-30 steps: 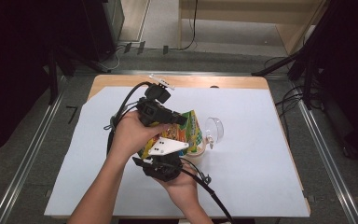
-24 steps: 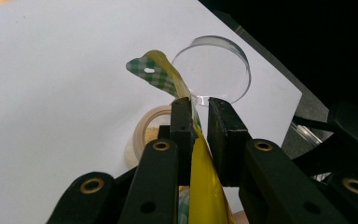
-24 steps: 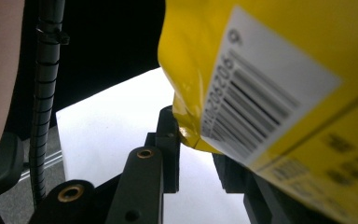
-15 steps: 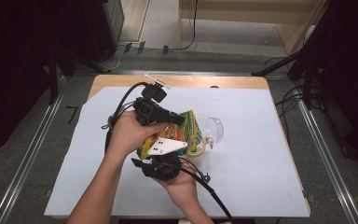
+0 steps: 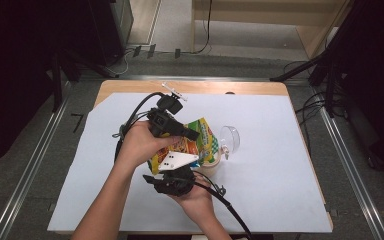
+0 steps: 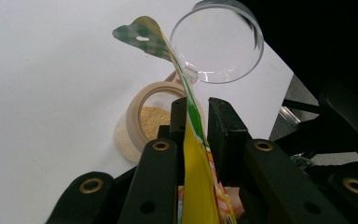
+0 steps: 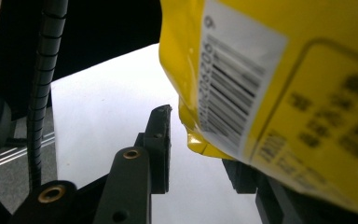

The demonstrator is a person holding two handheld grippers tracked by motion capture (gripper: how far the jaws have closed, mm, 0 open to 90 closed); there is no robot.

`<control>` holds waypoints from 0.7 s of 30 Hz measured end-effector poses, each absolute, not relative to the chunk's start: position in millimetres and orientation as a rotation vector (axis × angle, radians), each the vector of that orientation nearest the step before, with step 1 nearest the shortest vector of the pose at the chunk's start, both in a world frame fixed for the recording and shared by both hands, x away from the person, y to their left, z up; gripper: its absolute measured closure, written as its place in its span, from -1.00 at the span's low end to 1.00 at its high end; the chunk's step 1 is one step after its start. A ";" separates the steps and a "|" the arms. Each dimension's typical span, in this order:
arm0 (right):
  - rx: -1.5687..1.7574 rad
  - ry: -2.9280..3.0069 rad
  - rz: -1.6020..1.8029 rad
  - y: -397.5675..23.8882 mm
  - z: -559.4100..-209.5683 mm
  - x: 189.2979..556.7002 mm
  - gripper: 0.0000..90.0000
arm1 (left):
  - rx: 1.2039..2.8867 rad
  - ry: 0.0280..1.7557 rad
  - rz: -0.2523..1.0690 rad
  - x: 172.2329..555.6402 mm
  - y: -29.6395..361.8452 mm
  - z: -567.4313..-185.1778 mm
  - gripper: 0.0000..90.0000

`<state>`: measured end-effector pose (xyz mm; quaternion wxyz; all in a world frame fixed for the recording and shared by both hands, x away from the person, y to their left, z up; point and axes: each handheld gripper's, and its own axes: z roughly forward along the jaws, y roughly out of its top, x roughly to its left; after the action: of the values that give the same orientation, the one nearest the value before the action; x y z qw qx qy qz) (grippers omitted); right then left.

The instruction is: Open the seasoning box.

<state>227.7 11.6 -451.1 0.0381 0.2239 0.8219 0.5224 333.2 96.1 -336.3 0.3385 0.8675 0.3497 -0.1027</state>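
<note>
My left gripper (image 6: 196,105) is shut on the upper edge of a yellow and green packet (image 6: 198,177), which hangs tilted over an open jar (image 6: 142,122) of tan powder. The jar's clear lid (image 6: 216,42) hangs open at its far side. In the high view the left gripper (image 5: 192,135) holds the packet (image 5: 202,137) above the jar (image 5: 211,166). My right gripper (image 5: 172,169) sits below the packet's bottom end. Its jaws have just been opening; the packet's lower corner (image 7: 261,84) lies between them, and the left fingertip (image 7: 161,122) stands apart from it.
White paper (image 5: 270,190) covers the wooden table (image 5: 210,87). Black cables (image 5: 225,205) trail from both grippers toward the near edge. Metal rails (image 5: 347,165) run along both sides of the table, with dark floor beyond.
</note>
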 end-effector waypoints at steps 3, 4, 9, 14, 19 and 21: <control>0.687 2.524 1.607 11.1 -453.3 227.3 0.45 | 2.253 0.915 -0.277 333.9 95.7 -337.6 0.79; 0.681 2.525 1.605 11.1 -453.8 227.4 0.45 | 2.254 0.913 -0.279 334.0 96.0 -337.7 0.79; 0.679 2.527 1.600 12.5 -457.0 228.5 0.44 | 2.271 0.872 -0.285 332.5 98.1 -337.9 0.95; 0.692 2.533 1.594 15.1 -461.3 229.0 0.35 | 2.293 0.849 -0.293 331.3 101.1 -337.9 0.96; 0.708 2.550 1.575 15.8 -462.5 228.3 0.27 | 2.303 0.827 -0.277 327.8 110.3 -335.9 0.99; 0.717 2.542 1.576 15.8 -463.1 227.8 0.21 | 2.301 0.831 -0.276 327.1 114.3 -336.0 0.99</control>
<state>227.8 15.8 -463.1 0.0327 0.2331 0.8261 0.5121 327.1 114.3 -336.0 0.3332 0.8813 0.3181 -0.1057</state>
